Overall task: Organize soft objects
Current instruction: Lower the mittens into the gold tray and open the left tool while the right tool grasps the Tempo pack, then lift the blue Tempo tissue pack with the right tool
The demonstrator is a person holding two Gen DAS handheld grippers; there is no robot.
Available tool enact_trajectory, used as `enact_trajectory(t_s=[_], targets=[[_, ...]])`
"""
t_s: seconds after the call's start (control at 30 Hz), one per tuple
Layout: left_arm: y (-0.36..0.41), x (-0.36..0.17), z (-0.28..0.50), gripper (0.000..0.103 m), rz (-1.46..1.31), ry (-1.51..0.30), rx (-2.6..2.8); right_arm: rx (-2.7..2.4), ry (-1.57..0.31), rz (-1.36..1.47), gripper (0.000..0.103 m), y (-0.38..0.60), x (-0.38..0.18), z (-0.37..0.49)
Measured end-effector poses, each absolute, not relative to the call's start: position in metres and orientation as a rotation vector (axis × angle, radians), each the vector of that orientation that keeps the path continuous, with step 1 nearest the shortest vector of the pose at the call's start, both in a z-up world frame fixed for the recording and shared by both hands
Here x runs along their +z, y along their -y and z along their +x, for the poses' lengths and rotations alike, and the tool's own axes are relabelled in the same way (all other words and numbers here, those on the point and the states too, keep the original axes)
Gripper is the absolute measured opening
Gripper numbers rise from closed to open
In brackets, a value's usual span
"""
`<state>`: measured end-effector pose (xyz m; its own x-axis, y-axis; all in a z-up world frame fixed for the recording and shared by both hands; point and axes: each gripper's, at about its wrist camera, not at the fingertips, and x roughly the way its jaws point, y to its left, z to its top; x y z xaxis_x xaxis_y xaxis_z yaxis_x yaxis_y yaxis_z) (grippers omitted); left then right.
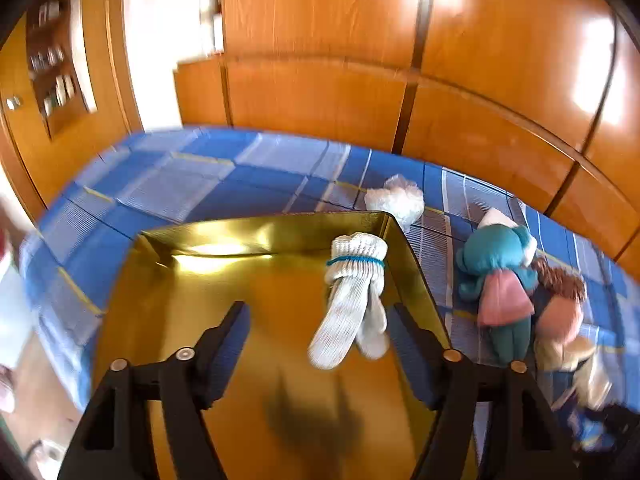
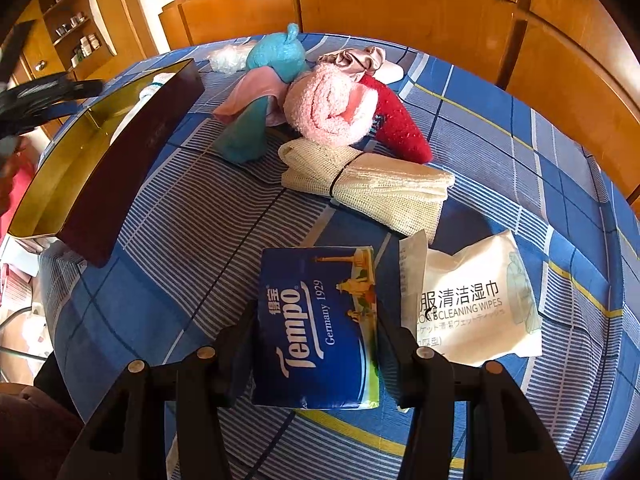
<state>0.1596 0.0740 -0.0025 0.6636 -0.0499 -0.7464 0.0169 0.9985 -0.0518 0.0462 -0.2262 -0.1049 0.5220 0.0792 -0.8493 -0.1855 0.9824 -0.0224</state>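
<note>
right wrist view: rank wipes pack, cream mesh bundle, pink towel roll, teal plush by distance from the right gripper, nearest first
From the right gripper, shut on the Tempo tissue pack:
1. Wipes pack, just right of the fingers.
2. Cream mesh bundle, ahead, centre.
3. Pink towel roll, behind the bundle.
4. Teal plush, far back, slightly left.

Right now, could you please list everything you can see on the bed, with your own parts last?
Box: one, gold inside, dark outside, left on the bedspread.
Sock bundle: one, white with teal band, inside box by its right wall.
Tissue pack: one, blue, between right tongs' pads.
Wipes pack: one, white, right of tissue pack.
Mesh roll: one, cream, mid-bed.
Towel roll: one, pink, behind mesh roll.
Red sock: one, beside towel roll.
Plush toy: one, teal, right of box.
Bedspread: one, blue plaid.
Left tongs: open, over box.
Right tongs: shut on tissue pack.
</note>
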Motion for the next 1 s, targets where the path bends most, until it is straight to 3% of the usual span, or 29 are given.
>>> enact_trajectory(t_s=[0.2, 1.0], targets=[[-0.077, 0.019, 0.1, 0.094, 0.001, -0.702, 0.007, 0.152, -1.005, -0.121, 0.053, 0.224, -0.106, 0.046], [-0.093, 0.037, 0.043, 0.096, 0.009, -0.597, 0.155, 0.106, -0.973, -0.152, 0.052, 0.219, -0.106, 0.042]])
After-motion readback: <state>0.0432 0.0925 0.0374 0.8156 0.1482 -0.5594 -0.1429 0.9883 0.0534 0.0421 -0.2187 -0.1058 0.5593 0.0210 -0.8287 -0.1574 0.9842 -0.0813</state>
